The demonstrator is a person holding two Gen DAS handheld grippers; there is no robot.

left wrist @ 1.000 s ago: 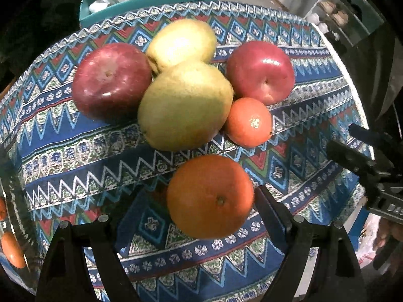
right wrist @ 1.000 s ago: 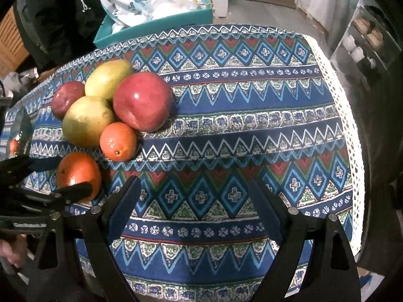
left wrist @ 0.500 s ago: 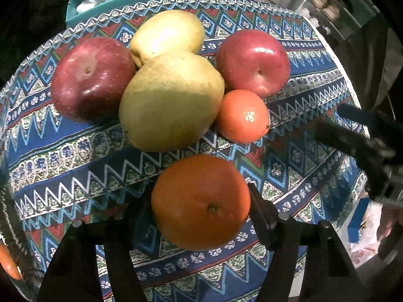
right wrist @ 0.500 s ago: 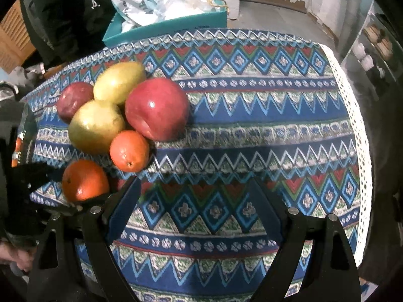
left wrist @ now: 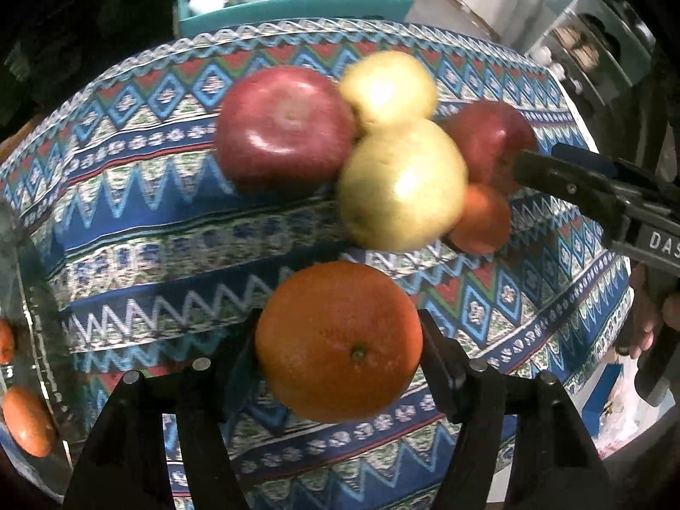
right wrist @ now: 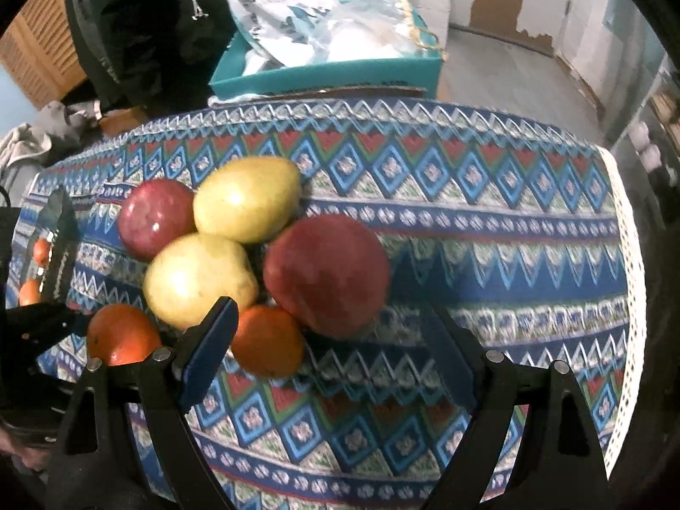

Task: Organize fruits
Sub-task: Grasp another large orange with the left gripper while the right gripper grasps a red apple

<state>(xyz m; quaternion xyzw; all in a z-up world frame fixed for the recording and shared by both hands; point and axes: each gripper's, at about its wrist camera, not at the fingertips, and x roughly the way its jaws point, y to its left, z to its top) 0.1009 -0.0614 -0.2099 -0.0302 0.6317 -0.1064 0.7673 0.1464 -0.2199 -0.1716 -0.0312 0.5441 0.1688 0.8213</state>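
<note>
Clamping a big orange [left wrist: 338,340] between its pads, the left gripper [left wrist: 340,342] has just been closing and now grips the fruit on both sides above the patterned cloth [left wrist: 148,229]. The right gripper [right wrist: 335,340] stands wide with nothing held; a small orange [right wrist: 267,346] lies just beside its left finger [right wrist: 208,348]. Beyond sit two pears [right wrist: 199,278] and two red apples [right wrist: 327,272], all touching in one cluster on the cloth. At the left edge a clear container [left wrist: 29,340] shows more oranges inside. Past the table, a teal box [right wrist: 323,72] holds plastic bags [right wrist: 289,12].
</note>
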